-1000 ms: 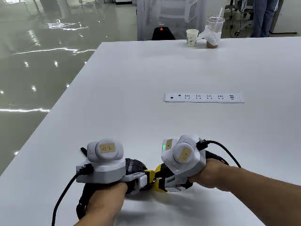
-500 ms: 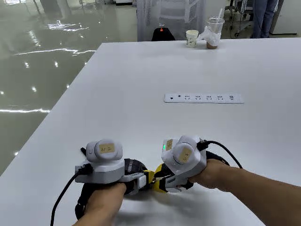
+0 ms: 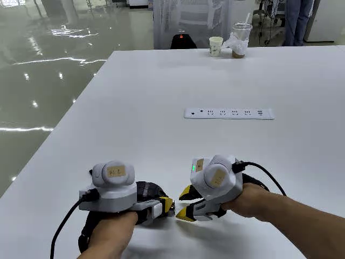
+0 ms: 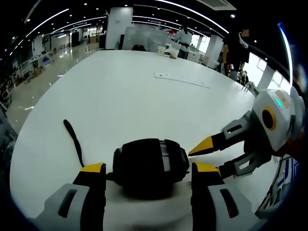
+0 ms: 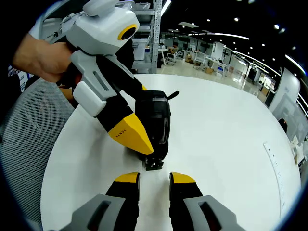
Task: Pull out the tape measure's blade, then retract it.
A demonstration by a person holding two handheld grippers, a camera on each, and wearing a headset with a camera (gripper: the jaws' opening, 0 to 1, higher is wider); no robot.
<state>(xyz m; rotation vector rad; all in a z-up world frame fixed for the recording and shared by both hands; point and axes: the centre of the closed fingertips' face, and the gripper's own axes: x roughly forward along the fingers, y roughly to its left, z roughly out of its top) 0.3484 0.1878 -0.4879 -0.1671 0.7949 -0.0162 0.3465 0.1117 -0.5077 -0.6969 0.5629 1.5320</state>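
A black tape measure (image 3: pixel 146 195) lies on the white table (image 3: pixel 161 108) near its front edge, and my left gripper (image 3: pixel 160 205) is shut on it. In the left gripper view the case (image 4: pixel 149 166) sits squeezed between the two yellow-tipped jaws, its black strap (image 4: pixel 72 139) trailing to the left. My right gripper (image 3: pixel 184 204) stands open a short way to the right of the case, with nothing between its fingers. In the right gripper view the blade's hook (image 5: pixel 154 165) sticks out of the case (image 5: pixel 155 120) just ahead of my right gripper (image 5: pixel 155 179).
A white power strip (image 3: pixel 229 113) lies mid-table. Two cups (image 3: pixel 215 45) and a bagged drink (image 3: pixel 238 42) stand at the far edge. The table's left edge (image 3: pixel 64 124) drops to a glossy floor. A grey mesh chair (image 5: pixel 26 130) is at the near side.
My right gripper has backed off to the right, and a small gap now shows between its tips and the tape measure. The left gripper still holds the case.
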